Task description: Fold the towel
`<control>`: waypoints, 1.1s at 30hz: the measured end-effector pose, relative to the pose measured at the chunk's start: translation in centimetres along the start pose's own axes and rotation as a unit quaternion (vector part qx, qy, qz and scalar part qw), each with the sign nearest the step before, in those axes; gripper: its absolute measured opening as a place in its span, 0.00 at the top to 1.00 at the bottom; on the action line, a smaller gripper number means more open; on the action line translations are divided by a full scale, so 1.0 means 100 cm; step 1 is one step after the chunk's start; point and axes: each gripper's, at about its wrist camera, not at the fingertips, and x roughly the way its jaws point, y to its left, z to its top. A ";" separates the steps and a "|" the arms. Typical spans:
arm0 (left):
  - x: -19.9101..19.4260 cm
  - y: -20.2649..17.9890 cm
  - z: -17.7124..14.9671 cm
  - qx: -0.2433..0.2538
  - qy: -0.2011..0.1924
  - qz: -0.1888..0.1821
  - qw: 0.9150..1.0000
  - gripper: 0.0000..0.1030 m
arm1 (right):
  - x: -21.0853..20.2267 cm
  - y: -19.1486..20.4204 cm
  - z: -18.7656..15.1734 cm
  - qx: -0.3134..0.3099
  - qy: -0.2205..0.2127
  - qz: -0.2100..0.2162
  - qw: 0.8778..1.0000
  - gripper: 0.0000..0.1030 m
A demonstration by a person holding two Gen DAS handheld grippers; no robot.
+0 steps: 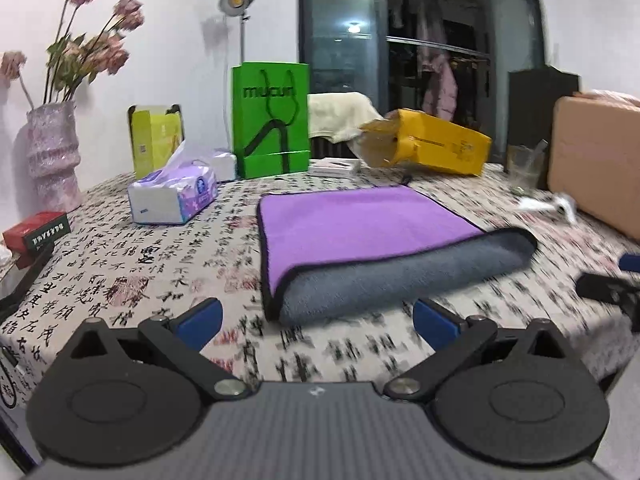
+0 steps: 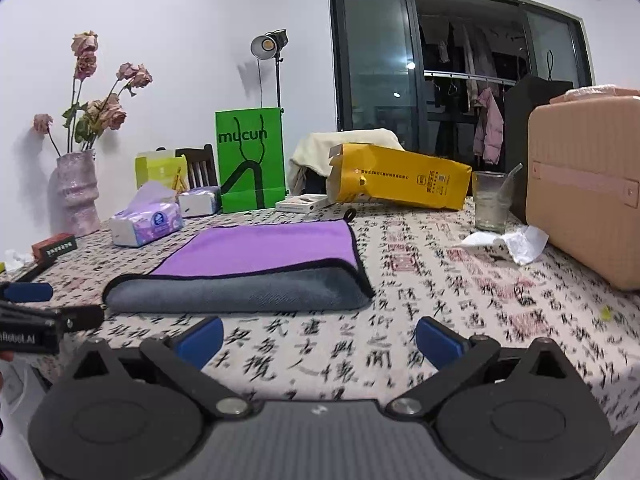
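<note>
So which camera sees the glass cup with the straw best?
The right wrist view. There the glass cup stands whole and sharp on the table, between the yellow bag and the pink case. In the left wrist view the cup sits far off at the right, small and blurry, partly behind the case.

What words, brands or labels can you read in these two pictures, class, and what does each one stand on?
"mucun": on the green paper bag.
"Robot.AI", its start cut off: on the left gripper.
Black Chinese calligraphy: on the tablecloth, blurred.
Print on the yellow box, red box and tissue pack: too small to read.
</note>
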 end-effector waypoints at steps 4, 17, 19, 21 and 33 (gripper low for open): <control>0.019 0.011 0.013 -0.022 0.000 0.004 1.000 0.00 | 0.019 -0.009 0.010 -0.004 0.011 0.007 1.000 0.02; 0.069 0.022 0.023 0.004 0.059 -0.060 0.996 0.46 | 0.103 -0.029 0.049 -0.029 0.060 0.060 0.996 0.29; 0.073 0.021 0.022 0.018 0.067 -0.068 0.995 0.62 | 0.113 -0.032 0.053 -0.029 0.067 0.068 0.995 0.30; 0.077 0.021 0.022 0.031 0.078 -0.069 0.994 0.66 | 0.123 -0.035 0.055 -0.030 0.076 0.075 0.994 0.29; 0.097 0.034 0.050 0.029 0.066 -0.067 0.995 0.94 | 0.162 -0.041 0.067 -0.065 0.124 0.108 0.984 0.93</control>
